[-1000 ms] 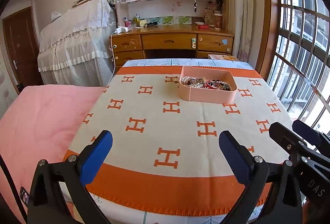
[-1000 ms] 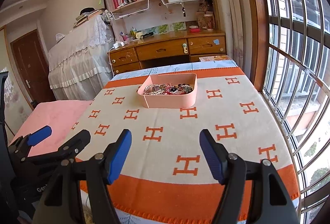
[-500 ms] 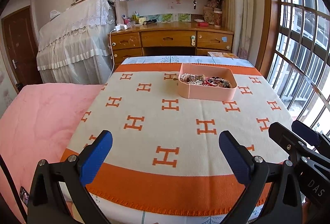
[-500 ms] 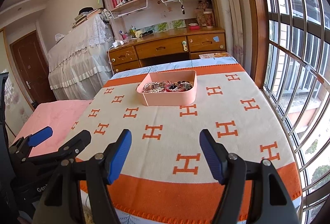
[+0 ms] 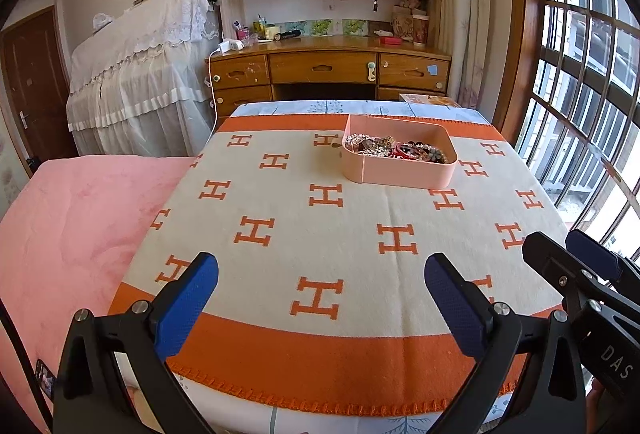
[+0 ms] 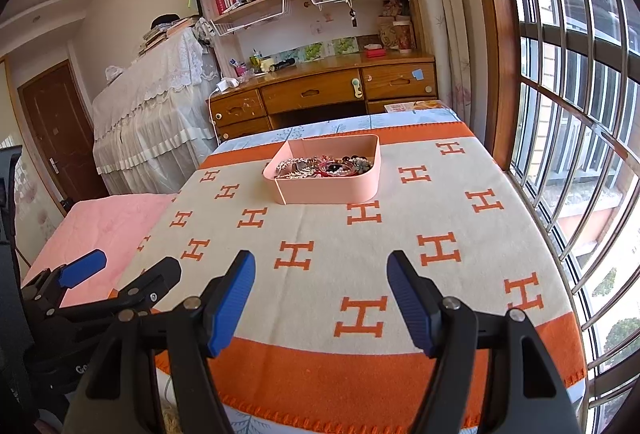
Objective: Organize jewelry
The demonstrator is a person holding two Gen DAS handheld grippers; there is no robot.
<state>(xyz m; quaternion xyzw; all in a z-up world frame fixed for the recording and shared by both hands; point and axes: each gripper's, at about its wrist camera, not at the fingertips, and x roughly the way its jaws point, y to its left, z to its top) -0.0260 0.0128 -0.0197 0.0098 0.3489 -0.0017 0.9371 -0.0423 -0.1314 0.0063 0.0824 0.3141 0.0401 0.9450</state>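
A pink tray (image 5: 400,176) (image 6: 332,190) stands on the far half of a cream and orange blanket (image 5: 320,226) (image 6: 360,246) with H marks. A tangle of jewelry (image 5: 394,148) (image 6: 320,167) fills the tray: metal chains, beads and a red piece. My left gripper (image 5: 320,298) is open and empty over the blanket's near edge. My right gripper (image 6: 320,294) is open and empty beside it, to its right. Both are well short of the tray.
A pink bedcover (image 5: 72,214) lies left of the blanket. A wooden desk (image 5: 328,68) with drawers and bookshelves stands behind the table. A lace-covered piece of furniture (image 5: 140,82) is at the back left. A barred window (image 6: 572,114) runs along the right side.
Both grippers have moved a little towards the tray, which shows slightly larger and lower in both views. Both stay open and empty.
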